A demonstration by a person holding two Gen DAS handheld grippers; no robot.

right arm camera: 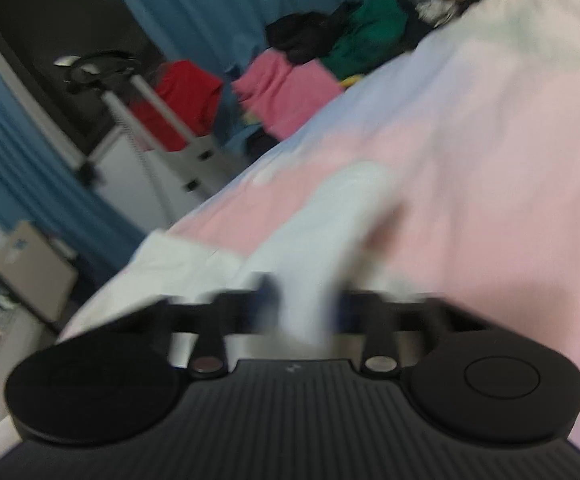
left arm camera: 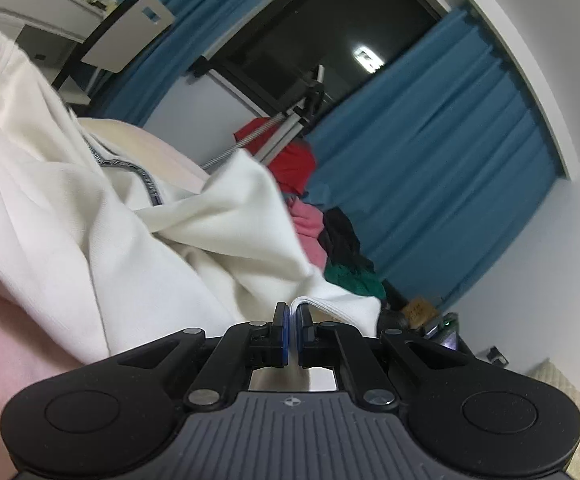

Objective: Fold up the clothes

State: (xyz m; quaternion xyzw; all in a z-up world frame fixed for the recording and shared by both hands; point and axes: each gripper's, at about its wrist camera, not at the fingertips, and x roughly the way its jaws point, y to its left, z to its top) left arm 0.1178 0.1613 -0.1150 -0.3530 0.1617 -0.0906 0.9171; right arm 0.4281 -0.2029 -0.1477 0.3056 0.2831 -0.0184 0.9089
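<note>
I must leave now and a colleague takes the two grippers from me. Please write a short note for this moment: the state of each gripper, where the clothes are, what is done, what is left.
Left gripper: shut on the ribbed hem of the white zip-up jacket, which is lifted and bunched, zipper visible.
Right gripper: white cloth sits between its fingers; the view is blurred, so the grip cannot be confirmed.
Pink bedsheet lies below as the work surface.
Unfolded pile at the far edge: pink, red, black and green garments.
Done: no fold visible yet.
Left: lay the jacket flat, fold it, then the pile.
</note>
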